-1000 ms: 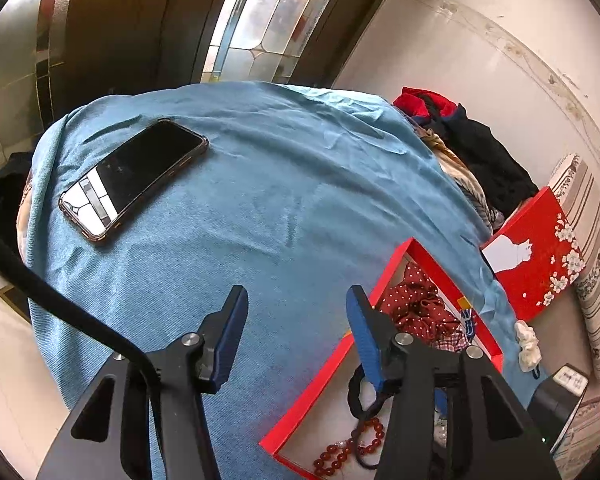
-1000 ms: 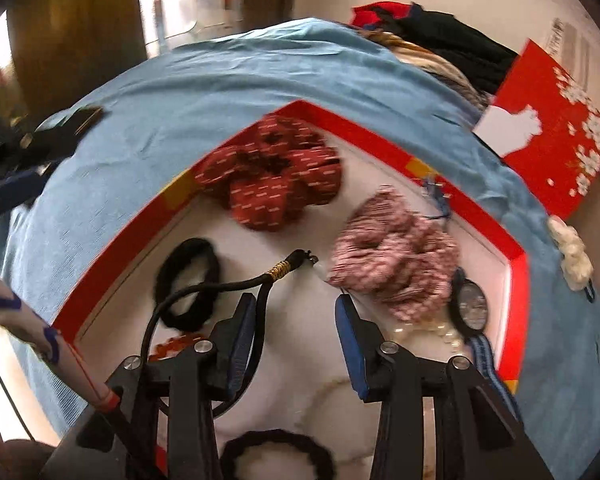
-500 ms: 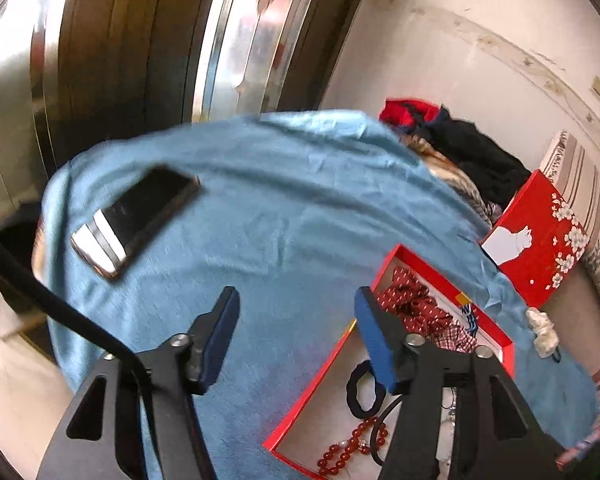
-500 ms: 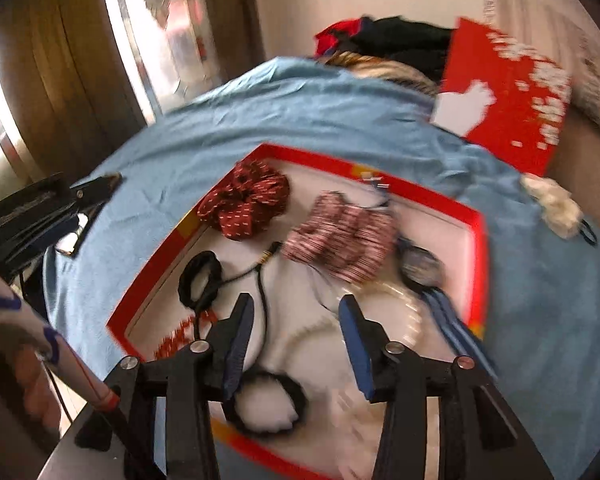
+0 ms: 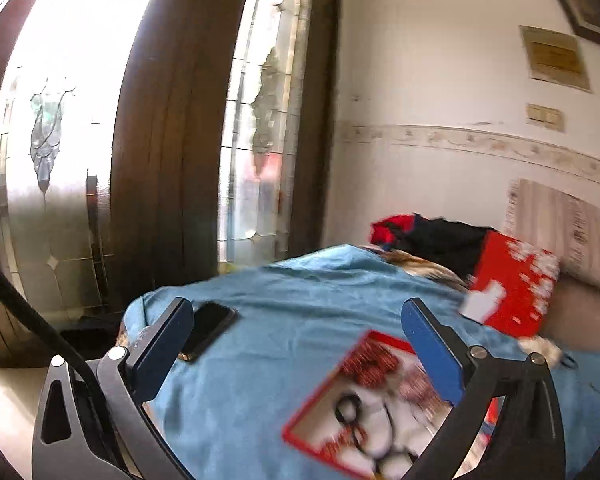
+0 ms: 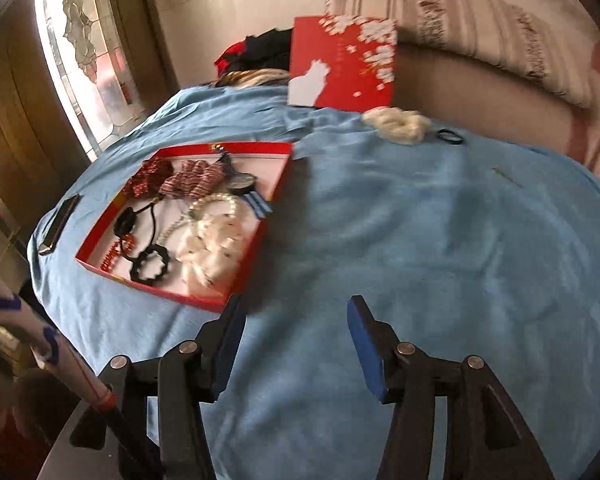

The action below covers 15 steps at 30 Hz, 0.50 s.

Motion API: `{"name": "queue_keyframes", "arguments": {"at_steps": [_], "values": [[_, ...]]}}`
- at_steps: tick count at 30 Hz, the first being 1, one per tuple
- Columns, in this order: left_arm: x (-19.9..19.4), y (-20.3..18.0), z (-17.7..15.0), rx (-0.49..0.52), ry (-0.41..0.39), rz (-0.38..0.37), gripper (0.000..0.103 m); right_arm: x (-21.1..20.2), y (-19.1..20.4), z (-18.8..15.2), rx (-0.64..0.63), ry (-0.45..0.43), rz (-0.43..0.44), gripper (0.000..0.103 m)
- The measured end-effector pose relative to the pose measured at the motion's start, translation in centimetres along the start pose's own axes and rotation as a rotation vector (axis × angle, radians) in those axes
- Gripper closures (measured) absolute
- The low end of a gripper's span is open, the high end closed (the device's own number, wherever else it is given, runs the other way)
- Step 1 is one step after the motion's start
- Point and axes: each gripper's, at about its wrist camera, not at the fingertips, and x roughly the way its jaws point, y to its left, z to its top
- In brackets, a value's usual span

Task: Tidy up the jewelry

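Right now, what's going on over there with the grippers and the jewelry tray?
Nothing is held. The left gripper and right gripper both have their jaws opening, with nothing between them, above the blue cloth. The red tray holds scrunchies, a pearl necklace, red beads and black hair ties. A white scrunchie and a small black hair tie lie on the cloth outside it, near the red lid.

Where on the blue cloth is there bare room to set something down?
The widest bare stretch of the blue terry cloth lies right of the open red cardboard tray, below the cream scrunchie and small black ring. A narrower strip separates the tray from the black phone. The tray itself is crowded.
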Motion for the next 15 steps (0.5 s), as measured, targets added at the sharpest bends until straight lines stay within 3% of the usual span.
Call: {"name": "queue_keyframes", "arguments": {"at_steps": [8,12,15], "values": [[-7.2,-1.6,-1.1,0.002,0.111,-0.202,0.000,-4.4,-0.8,-2.5,-0.049,-0.091,-0.029,0.041],[-9.4,-3.4,-2.5,0.062,0.127,-0.200,0.000,-5.5,-1.4,-3.5,-0.054,-0.114,-0.040,0.039],[-10.3,-4.5,-3.6,0.080,0.165,-0.245,0.000,-6.1,-2.2,-4.3,-0.045,-0.118,-0.060,0.038]]}}
